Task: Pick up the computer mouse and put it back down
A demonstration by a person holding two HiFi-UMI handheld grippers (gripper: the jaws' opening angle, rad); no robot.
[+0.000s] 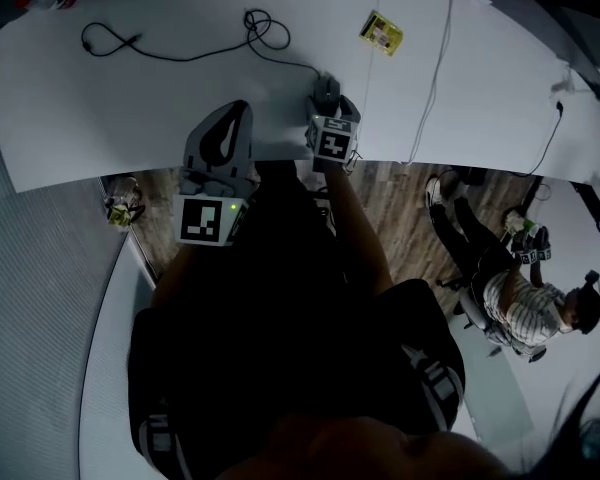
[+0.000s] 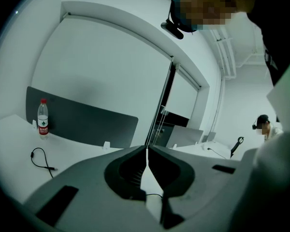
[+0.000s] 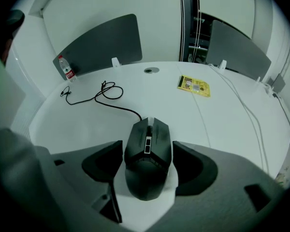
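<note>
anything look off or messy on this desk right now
Nothing stands out. The mouse sits flat on the white desk between the open jaws of the right hand-held gripper, its cable trailing in a loose loop behind. The yellow packet lies flat and the water bottle stands upright at the far edge.

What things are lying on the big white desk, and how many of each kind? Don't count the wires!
Computer mouse: 1
Water bottle: 1
Yellow packet: 1
Total: 3
</note>
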